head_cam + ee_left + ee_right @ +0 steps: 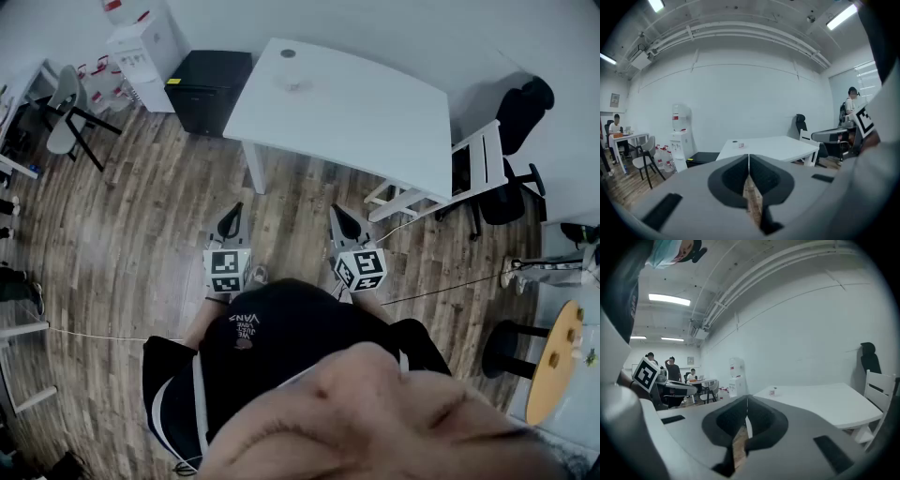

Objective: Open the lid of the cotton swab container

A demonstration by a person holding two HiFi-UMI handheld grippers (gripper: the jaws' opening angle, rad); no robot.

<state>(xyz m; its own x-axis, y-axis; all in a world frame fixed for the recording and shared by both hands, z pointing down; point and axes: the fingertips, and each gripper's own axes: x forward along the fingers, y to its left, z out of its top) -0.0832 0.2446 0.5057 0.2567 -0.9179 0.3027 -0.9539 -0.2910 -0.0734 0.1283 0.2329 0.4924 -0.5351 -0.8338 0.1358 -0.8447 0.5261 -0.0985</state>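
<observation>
A small clear container (298,86) stands far off on the white table (375,122), near a dark round thing (288,53). Its lid cannot be made out at this distance. The left gripper view shows the container (740,145) as a speck on the table, and so does the right gripper view (772,391). My left gripper (234,208) and right gripper (336,210) are held side by side over the wooden floor, well short of the table and pointing towards it. Both are shut with nothing between their jaws, as the left (749,157) and right (747,399) gripper views show.
A black cabinet (211,89) and a water dispenser (141,47) stand left of the table. A white chair (473,164) and a black office chair (520,112) are at its right end. A grey chair (66,108) is far left, a round wooden table (553,361) far right. People sit at desks in the background.
</observation>
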